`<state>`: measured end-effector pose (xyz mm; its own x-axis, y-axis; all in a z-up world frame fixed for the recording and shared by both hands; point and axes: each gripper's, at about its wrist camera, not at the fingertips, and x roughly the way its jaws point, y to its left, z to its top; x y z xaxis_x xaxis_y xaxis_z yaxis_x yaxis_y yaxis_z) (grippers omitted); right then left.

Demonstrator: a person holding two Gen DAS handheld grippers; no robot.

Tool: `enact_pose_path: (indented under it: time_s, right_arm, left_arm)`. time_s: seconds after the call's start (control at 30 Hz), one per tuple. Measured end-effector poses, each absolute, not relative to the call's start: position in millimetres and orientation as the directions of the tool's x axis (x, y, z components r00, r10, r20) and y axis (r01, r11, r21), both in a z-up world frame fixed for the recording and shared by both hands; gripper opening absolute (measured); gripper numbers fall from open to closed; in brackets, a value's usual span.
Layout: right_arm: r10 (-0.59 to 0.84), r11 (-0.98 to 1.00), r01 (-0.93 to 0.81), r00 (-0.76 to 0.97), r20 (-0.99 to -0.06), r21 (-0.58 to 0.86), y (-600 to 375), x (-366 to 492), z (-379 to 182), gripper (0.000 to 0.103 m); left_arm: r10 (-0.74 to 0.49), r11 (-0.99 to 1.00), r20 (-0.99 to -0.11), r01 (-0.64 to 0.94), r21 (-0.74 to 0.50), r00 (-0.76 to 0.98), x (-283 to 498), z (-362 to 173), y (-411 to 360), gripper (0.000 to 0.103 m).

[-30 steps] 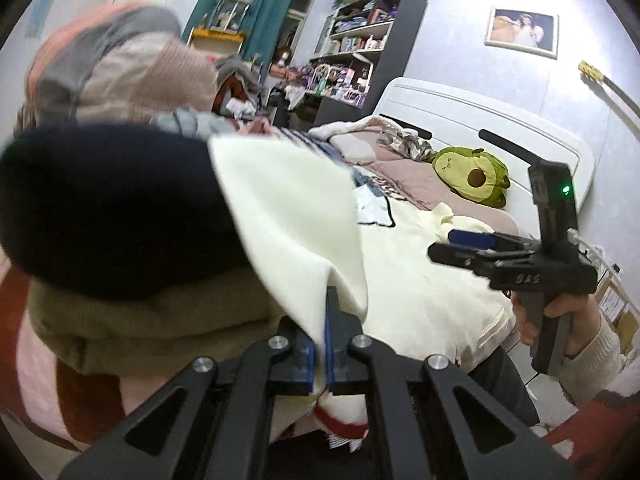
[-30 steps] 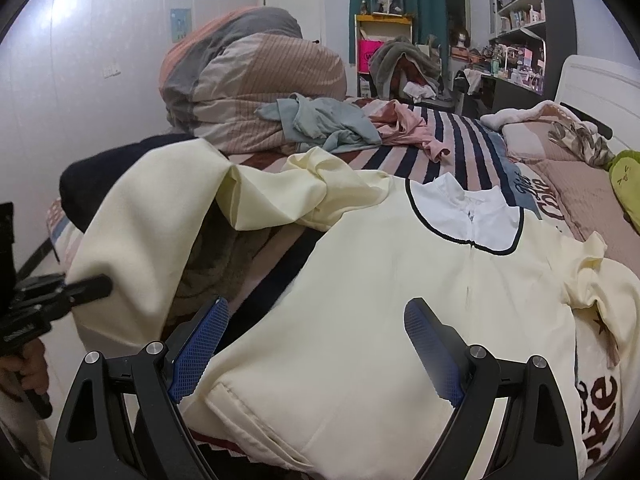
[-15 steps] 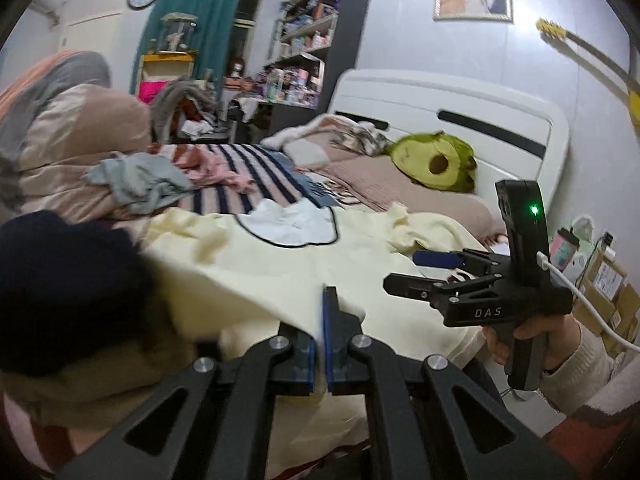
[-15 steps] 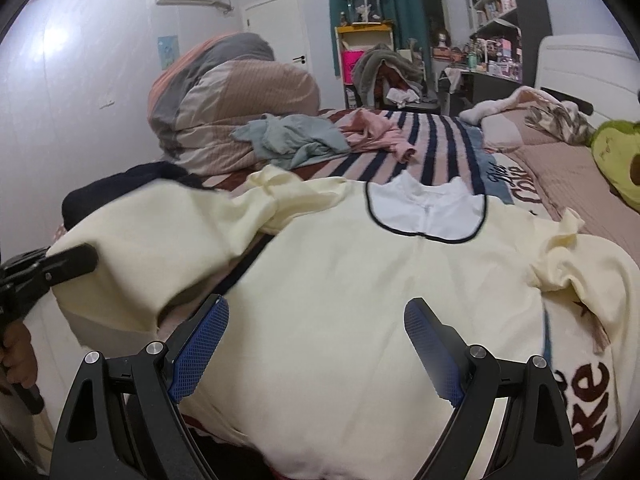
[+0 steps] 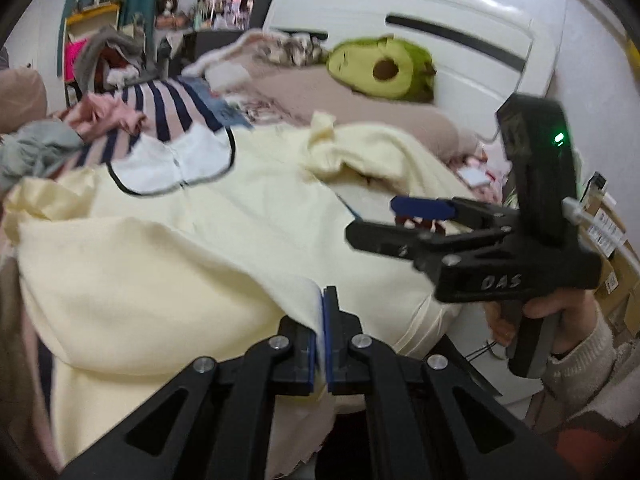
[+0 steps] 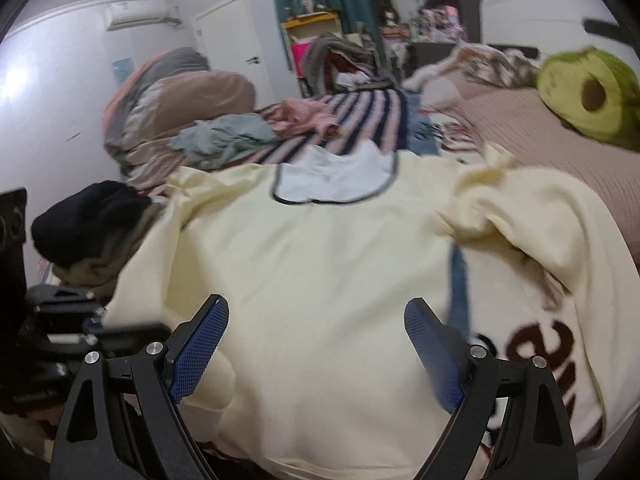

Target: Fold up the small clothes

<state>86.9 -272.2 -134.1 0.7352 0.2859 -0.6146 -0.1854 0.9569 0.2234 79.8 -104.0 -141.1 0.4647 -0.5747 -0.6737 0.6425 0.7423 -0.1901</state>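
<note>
Left gripper clamped on cream top, apparently its hem; right gripper spread wide, empty, above it.

left wrist view: low and close over the near edge of the cream shirt, looking up the bed toward the headboard and avocado plush. right gripper enters its frame from the right side.

right wrist view: also close above the shirt, facing up the bed toward the far door. left gripper at its left edge.

shared: shirt, white collar, plush, striped bedding.
</note>
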Motion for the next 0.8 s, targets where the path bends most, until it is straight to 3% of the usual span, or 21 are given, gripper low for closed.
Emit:
enact_pose_path:
  time_s: [0.07, 0.13, 0.2, 0.37, 0.8]
  right_arm:
    - [0.274, 0.959, -0.16, 0.729, -0.628, 0.234, -284.3, 85.8, -141.6, 0.088]
    - [0.266, 0.961, -0.143, 0.721, -0.64, 0.238, -292.8, 85.0, -148.2, 0.088]
    - [0.253, 0.964, -0.126, 0.708, -0.659, 0.235, -298.7, 86.1, -155.3, 0.088]
    - [0.236, 0.969, -0.111, 0.694, -0.68, 0.222, -302.0, 86.4, -159.6, 0.088]
    - [0.233, 0.972, -0.167, 0.679, -0.696, 0.163, -262.6, 83.8, -148.5, 0.088]
  left_arm:
    - [-0.56, 0.753, -0.692, 0.628, -0.197, 0.454, 83.0, -149.9, -110.4, 0.002]
    - [-0.558, 0.758, -0.695, 0.62, -0.205, 0.453, 85.1, -153.0, -112.7, 0.008]
    - [-0.551, 0.761, -0.698, 0.619, -0.194, 0.458, 85.6, -152.1, -112.7, 0.025]
    - [-0.54, 0.776, -0.677, 0.607, -0.171, 0.5, 80.3, -139.6, -105.9, 0.049]
    - [-0.497, 0.846, -0.574, 0.51, -0.155, 0.65, 55.7, -98.6, -47.2, 0.06]
